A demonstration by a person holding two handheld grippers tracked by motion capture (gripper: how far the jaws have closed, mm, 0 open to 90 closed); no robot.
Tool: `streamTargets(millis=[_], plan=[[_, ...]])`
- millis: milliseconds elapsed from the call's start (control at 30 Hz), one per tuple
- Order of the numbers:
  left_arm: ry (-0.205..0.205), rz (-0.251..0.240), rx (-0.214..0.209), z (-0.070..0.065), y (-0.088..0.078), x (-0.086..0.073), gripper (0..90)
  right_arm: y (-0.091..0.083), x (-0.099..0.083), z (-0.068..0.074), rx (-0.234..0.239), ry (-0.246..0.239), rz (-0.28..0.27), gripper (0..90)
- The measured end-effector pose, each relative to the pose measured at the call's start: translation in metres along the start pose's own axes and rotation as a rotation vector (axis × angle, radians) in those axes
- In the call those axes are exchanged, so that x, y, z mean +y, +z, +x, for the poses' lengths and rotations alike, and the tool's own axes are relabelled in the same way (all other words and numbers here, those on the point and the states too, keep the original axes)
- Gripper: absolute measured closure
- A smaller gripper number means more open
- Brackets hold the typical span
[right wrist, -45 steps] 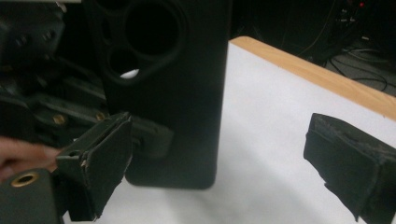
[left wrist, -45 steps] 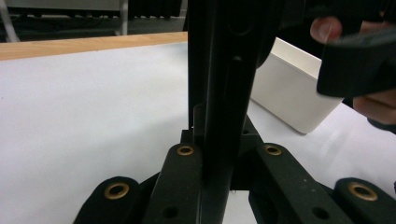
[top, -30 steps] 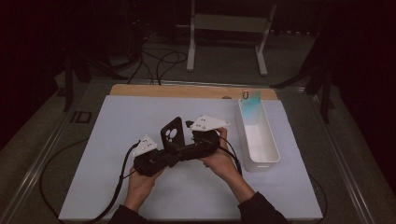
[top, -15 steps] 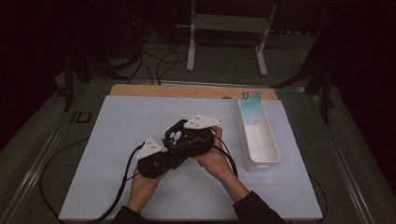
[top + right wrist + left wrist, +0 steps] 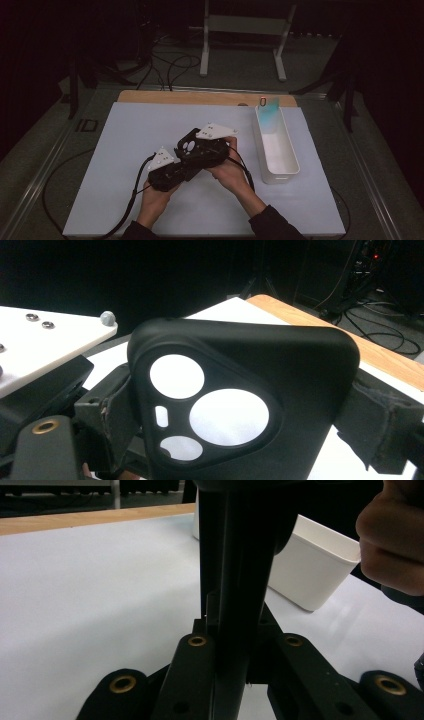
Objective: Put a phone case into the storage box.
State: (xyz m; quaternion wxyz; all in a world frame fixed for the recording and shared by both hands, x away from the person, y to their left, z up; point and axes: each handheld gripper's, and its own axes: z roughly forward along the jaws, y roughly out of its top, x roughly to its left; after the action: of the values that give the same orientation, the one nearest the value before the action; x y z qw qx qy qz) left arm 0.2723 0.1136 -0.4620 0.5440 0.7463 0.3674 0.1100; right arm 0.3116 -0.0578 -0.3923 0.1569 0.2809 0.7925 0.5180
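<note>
You pinch a black phone case (image 5: 245,405) between your right gripper (image 5: 202,150) fingers, and your left gripper (image 5: 172,172) fingers clamp its edge too. It hangs above the worktop (image 5: 125,135); the white bin (image 5: 275,150) beside them holds no case yet.

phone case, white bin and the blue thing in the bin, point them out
phone case (image 5: 300,390), right gripper view, on its plain black back beside the camera cutouts.
white bin (image 5: 280,175), high view, on its near end wall.
blue thing (image 5: 269,116), high view, on its upright face at the bin's far end.
</note>
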Motion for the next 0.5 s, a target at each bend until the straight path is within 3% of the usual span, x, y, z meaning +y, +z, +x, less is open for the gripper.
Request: streamTargets(millis=[267, 333, 400, 433, 467, 500], plan=[[0.031, 0.002, -0.014, -0.0002, -0.0007, -0.0005, 65.4, -0.0004, -0.0009, -0.0022, 0.005, 0.015, -0.006, 13.7], [0.041, 0.008, 0.006, -0.0007, -0.0006, -0.0008, 59.5, -0.0003, -0.0011, -0.0025, 0.005, 0.019, -0.008, 13.7], [0.052, 0.017, 0.025, -0.0015, -0.0013, -0.0012, 46.7, -0.0004, -0.0011, -0.0025, -0.004, 0.014, -0.008, 13.7], [0.052, 0.017, 0.025, -0.0015, -0.0013, -0.0012, 46.7, -0.0007, -0.0012, -0.0030, -0.019, 0.007, -0.006, 13.7], [0.061, 0.023, 0.062, -0.0015, -0.0029, -0.0015, 46.7, -0.0007, -0.0012, -0.0030, -0.019, 0.007, -0.006, 13.7], [0.061, 0.023, 0.062, -0.0015, -0.0029, -0.0015, 36.2, -0.0007, -0.0012, -0.0030, -0.019, 0.007, -0.006, 13.7]])
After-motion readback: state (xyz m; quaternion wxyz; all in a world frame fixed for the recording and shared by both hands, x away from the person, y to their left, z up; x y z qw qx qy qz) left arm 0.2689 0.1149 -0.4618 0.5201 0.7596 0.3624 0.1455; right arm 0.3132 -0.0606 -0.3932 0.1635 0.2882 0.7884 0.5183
